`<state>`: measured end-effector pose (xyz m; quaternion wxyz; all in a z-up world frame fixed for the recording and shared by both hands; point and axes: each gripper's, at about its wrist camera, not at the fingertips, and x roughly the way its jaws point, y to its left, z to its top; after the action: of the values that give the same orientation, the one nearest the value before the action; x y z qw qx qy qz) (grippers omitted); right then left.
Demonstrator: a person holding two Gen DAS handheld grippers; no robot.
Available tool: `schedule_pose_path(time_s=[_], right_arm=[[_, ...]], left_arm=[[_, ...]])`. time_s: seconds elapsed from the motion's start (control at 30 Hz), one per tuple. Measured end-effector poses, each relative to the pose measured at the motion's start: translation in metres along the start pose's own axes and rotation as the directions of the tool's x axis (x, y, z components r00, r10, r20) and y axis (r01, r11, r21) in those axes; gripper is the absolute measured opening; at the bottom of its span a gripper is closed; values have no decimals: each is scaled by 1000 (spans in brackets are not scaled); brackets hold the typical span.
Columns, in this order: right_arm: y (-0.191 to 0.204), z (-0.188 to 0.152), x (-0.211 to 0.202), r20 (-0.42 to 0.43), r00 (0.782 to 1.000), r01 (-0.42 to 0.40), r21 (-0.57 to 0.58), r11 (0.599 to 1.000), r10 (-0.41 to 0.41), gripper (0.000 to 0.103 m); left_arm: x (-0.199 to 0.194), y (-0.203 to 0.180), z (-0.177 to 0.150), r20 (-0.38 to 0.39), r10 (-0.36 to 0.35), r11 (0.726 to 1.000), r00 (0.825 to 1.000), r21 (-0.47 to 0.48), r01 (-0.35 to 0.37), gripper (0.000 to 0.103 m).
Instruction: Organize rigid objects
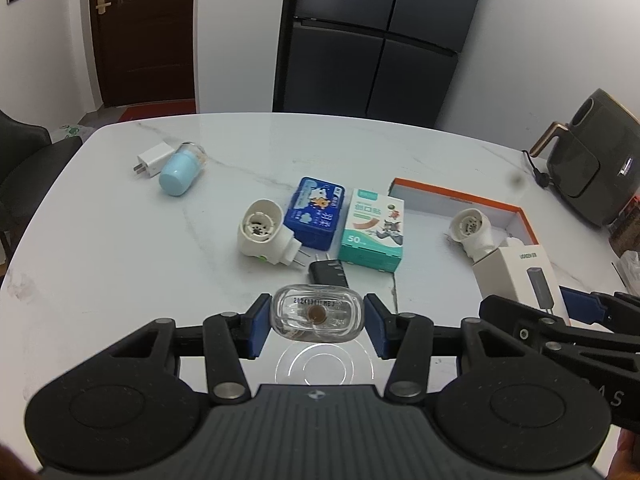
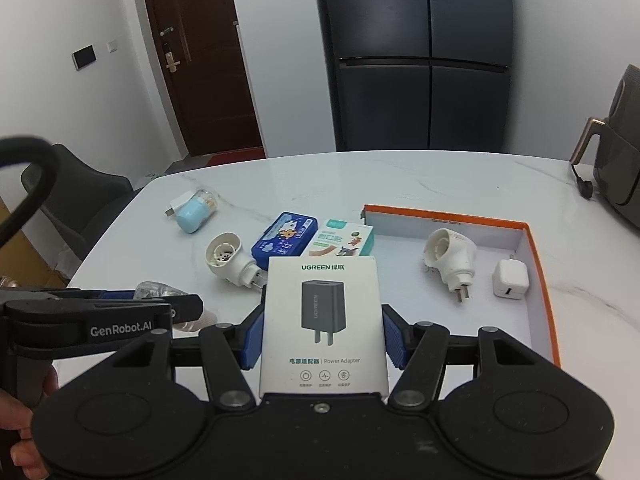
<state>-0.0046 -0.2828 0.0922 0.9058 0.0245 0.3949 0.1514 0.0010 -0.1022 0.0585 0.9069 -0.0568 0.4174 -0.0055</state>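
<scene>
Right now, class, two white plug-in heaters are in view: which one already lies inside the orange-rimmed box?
The plug-in heater beside the small white charger, within the orange-rimmed box. The other heater lies on the table next to the blue tin.

Even, soft indoor light, faint shadows, mild glare on the table point(image 1: 120, 240), fisheye-bent edges, dark corners

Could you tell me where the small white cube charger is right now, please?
In the right wrist view, the white cube charger lies inside the orange-rimmed box, at its right side, beside the white plug-in device.
</scene>
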Motion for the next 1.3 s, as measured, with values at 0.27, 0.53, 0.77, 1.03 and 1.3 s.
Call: schedule_pose_path(time_s=[0.27,0.53,0.77,1.03,1.3], right_arm=[[-10,-1,-6,6,1000,15,18,1000,-15,70],[-26,-2,-9,10,999,30,43,999,-31,70],[-40,-2,-11,12,999,46,56,997,-46,70],[-55,-3,-15,17,998,62,73,995,-63,70],[-71,-3,-19,21,996,83,94,992,-86,70]], left_arm=[[3,-12,0,-3,-14,1000,1000,17,14,49],[8,-27,1,-12,-32,999,999,36,32,49],[12,-42,1,-15,-47,998,999,49,47,49],[15,-57,1,-18,-56,996,998,63,57,49],[19,-71,0,-26,-69,994,997,78,71,49]])
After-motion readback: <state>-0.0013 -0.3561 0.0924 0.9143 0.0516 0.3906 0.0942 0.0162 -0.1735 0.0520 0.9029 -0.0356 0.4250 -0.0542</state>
